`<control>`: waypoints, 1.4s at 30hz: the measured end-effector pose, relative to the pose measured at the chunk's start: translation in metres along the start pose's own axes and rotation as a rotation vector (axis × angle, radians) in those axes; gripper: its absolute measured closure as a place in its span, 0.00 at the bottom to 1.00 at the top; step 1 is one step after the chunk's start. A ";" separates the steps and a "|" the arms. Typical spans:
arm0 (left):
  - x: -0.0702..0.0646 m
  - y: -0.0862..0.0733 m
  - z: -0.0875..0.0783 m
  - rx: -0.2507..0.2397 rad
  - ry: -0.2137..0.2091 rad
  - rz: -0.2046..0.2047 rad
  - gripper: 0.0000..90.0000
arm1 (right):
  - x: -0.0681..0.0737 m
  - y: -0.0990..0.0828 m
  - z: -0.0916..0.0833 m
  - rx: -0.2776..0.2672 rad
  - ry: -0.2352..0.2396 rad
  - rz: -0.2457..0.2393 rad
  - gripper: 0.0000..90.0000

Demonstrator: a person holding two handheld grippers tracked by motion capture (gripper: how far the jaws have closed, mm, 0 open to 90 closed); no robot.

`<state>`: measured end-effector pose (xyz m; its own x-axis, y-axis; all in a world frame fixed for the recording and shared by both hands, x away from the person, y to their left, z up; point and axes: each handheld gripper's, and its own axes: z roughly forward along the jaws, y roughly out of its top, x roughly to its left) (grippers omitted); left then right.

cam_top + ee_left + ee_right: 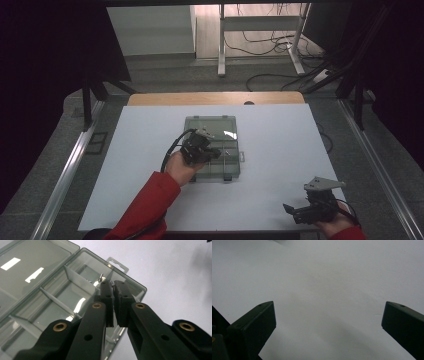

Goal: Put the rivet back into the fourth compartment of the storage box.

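Note:
A clear grey compartment box (226, 172) lies in the middle of the white table with its lid (210, 126) folded open toward the back. My left gripper (216, 152), held by a hand in a red sleeve, hovers over the box's open base. Its jaws are shut, tips (113, 284) above a compartment (86, 280) near the hanging tab (117, 264). A small metal part (101, 277) shows just past the tips; whether it is pinched I cannot tell. My right gripper (292, 212) rests at the table's front right, jaws wide open (328, 312) over bare white surface.
The white table top (280, 135) has a wooden edge (215, 98) at the back. Metal rails (70, 170) run along both sides. Beyond stand a desk frame (221, 45) and floor cables (270, 45).

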<state>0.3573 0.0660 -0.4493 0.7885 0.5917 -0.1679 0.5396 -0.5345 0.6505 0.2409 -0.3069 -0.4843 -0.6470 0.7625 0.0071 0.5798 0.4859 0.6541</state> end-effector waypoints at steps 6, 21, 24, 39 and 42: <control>0.005 0.006 0.009 0.001 0.011 -0.008 0.96 | 0.000 0.000 0.000 0.000 0.001 -0.001 0.00; 0.009 0.017 0.030 0.010 0.027 -0.020 0.96 | 0.000 0.000 0.001 0.004 0.005 -0.005 0.00; 0.008 0.020 0.035 0.013 0.030 -0.021 0.96 | 0.000 0.000 0.001 0.004 0.006 -0.007 0.00; 0.013 0.024 0.056 0.042 0.060 -0.031 0.96 | 0.000 0.000 0.001 0.007 0.008 -0.009 0.00; 0.013 0.024 0.060 0.046 0.066 -0.033 0.95 | 0.000 0.000 0.001 0.008 0.008 -0.010 0.00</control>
<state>0.3983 0.0250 -0.4806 0.7498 0.6471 -0.1383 0.5789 -0.5402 0.6108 0.2413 -0.3070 -0.4852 -0.6564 0.7543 0.0069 0.5776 0.4967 0.6478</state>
